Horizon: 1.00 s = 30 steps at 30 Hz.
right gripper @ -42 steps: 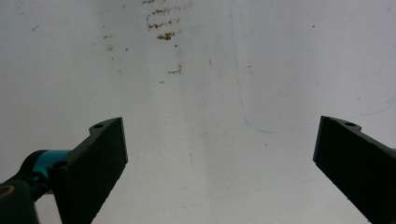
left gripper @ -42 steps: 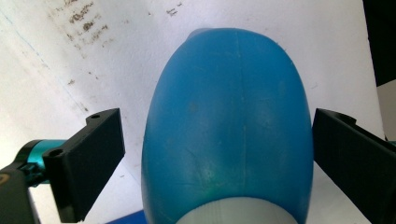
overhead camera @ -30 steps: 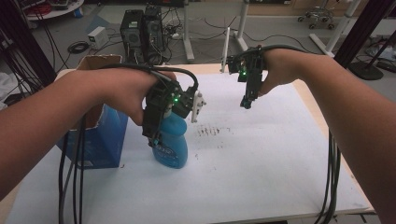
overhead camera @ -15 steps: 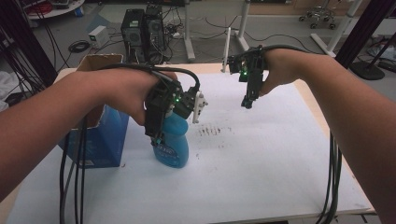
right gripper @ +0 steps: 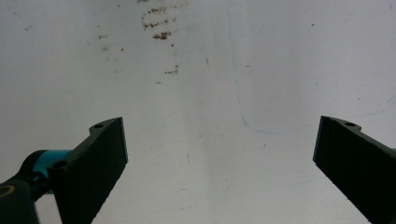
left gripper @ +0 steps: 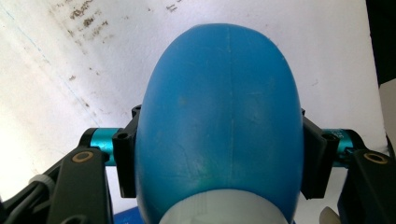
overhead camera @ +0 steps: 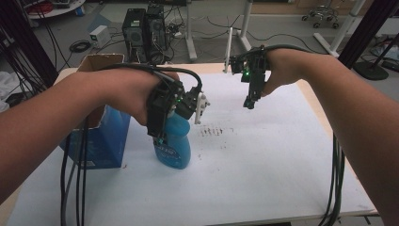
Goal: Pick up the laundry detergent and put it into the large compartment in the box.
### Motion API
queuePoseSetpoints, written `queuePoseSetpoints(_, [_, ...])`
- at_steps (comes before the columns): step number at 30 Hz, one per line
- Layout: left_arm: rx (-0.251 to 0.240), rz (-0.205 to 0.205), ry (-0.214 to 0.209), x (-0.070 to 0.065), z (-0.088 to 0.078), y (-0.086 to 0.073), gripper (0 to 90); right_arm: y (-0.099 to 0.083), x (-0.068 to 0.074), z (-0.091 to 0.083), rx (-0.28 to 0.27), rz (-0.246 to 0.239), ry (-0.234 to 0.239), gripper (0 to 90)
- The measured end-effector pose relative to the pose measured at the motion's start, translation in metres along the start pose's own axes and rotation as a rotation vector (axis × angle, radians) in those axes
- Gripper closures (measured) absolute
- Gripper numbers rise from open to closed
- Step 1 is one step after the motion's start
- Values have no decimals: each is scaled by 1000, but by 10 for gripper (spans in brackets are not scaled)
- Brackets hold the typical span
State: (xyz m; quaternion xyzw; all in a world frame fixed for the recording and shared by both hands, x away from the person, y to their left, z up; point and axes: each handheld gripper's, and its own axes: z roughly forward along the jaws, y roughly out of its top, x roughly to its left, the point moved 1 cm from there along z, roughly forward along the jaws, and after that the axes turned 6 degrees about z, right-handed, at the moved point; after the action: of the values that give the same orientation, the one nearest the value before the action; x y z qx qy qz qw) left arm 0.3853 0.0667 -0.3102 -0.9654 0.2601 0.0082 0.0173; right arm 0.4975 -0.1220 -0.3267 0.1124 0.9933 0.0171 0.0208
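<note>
Black jaws of the left gripper point(left gripper: 219, 154) are clamped on the shoulders of a blue spray bottle point(left gripper: 219, 121), one pad on each flank, just below its white collar. In the high view the bottle point(overhead camera: 173, 141) stands upright on the white table cover point(overhead camera: 263, 179), base apparently seated, white trigger head point(overhead camera: 201, 106) pointing toward the right gripper point(overhead camera: 249, 101). That gripper hovers over bare cover, well apart from the bottle, jaws spread wide and empty.

Judged step: holding or shifting the bottle. Keep the grip square across the shoulders; the smooth rounded plastic may slip if tilted.

A blue carton with an open cardboard top point(overhead camera: 101, 136) stands just beside the bottle. The bottle's label is too blurred to read; no brand is legible.
</note>
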Motion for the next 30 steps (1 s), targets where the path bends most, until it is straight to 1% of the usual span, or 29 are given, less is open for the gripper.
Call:
queuePoseSetpoints(4, [6, -1, 4, 0, 0, 0, 338, 0, 0, 0, 1, 5, 0, 20])
queuePoseSetpoints(8, [7, -1, 19, 0, 0, 1, 376, -1, 0, 0, 1, 10, 0, 20])
queuePoseSetpoints(11, [14, -1, 28, 0, 0, 1, 378, -1, 0, 0, 2, 11, 0, 20])
queuePoseSetpoints(12, [13, -7, 28, -1, 1, 1, 379, -1, 0, 0, 5, 12, -1, 20])
queuePoseSetpoints(17, [15, -2, 32, -1, 0, 1, 382, 1, 1, 1, 5, 7, -2, 20])
queuePoseSetpoints(18, [21, -7, 29, -1, 0, 1, 382, 1, 1, 1, 8, 7, 0, 20])
queuePoseSetpoints(22, [19, -45, 21, 0, -1, -1, 382, 3, 2, 1, 8, 4, -2, 20])
queuePoseSetpoints(23, [20, -49, 24, 0, -3, -1, 382, 3, 2, 1, 4, -2, -3, 20])
queuePoseSetpoints(24, [13, -58, 23, -1, -4, -2, 382, 4, 2, 1, 2, -1, -3, 20])
queuePoseSetpoints(25, [8, -65, 27, -2, -6, -2, 382, 4, 2, 1, 3, -6, -4, 20])
queuePoseSetpoints(27, [-9, -76, 30, -4, -13, -4, 382, 4, 3, 1, 5, 1, 0, 20])
queuePoseSetpoints(29, [-13, -88, 28, -7, -23, -4, 382, 4, 3, 1, 2, -4, -3, 20])
queuePoseSetpoints(30, [-14, -102, 28, -8, -28, -5, 382, 4, 2, 1, 1, -4, -4, 20])
